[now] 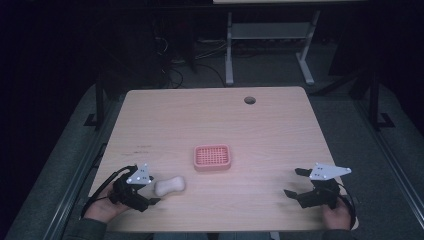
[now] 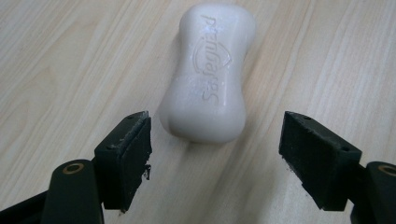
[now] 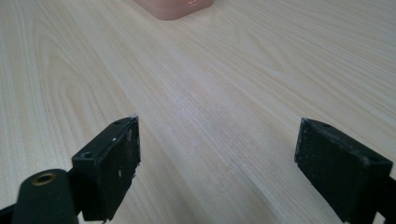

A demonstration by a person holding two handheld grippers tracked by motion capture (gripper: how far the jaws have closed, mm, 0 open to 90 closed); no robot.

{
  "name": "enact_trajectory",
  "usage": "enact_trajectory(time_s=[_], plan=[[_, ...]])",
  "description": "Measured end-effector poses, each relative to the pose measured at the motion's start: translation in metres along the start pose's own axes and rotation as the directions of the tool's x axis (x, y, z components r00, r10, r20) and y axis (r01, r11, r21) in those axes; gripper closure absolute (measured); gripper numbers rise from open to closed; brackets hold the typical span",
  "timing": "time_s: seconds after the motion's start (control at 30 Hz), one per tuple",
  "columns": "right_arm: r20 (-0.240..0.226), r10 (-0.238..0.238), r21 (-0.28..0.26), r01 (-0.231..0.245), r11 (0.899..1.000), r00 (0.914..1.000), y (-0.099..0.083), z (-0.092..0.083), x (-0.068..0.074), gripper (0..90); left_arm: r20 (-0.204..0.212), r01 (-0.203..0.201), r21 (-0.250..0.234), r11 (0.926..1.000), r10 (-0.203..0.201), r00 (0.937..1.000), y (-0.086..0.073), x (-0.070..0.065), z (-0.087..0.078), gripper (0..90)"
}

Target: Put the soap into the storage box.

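The left tool [image 1: 150, 192] sits low at the near left part of the table [image 1: 280, 125]. Its 2 jaws are spread wide and hold nothing. In the left gripper view, the same left tool [image 2: 215, 156] looks straight at a white bar of soap [image 2: 208, 74]. The soap lies flat on the wood, just past the jaw tips. Its near end sits about level with the tips, between them but not touching either one.

The soap is long, with a thin waist and 2 fat ends. Its long way runs away from the left tool, so it points from the tool toward the far side. The jaws stand on either side of its narrow way. I think a short push forward would put the jaws around it for a squeeze.

In the high view the soap [image 1: 170, 186] is just beside the left tool, so the left hand is much nearer.

The right tool [image 1: 297, 184] is well apart at the near right, jaws wide and holding nothing.

Farther off, near the middle, sits a pink soap dish [image 1: 212, 157]. It looks like the soap's home.
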State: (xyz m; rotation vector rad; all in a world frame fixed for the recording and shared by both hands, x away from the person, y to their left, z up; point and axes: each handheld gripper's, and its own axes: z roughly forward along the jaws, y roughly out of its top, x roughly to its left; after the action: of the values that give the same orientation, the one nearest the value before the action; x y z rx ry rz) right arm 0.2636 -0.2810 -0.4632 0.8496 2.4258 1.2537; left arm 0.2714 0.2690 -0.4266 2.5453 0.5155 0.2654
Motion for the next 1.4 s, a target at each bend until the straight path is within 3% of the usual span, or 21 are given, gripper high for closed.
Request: enact_trajectory(time_s=[0.4,1.4], plan=[[0.004,-0.001,-0.018,0.001,1.0,1.0,0.0,-0.003,0.001,13.5,0.022,-0.004,-0.009,1.0,0.004,0.9998,0.011,0.006,0.006,27.6],[0.001,-0.011,-0.022,0.011,1.0,0.9999,0.0,-0.004,0.002,13.5,0.081,-0.044,0.042,0.9981,0.041,0.9959,0.033,0.012,0.028,33.0]])
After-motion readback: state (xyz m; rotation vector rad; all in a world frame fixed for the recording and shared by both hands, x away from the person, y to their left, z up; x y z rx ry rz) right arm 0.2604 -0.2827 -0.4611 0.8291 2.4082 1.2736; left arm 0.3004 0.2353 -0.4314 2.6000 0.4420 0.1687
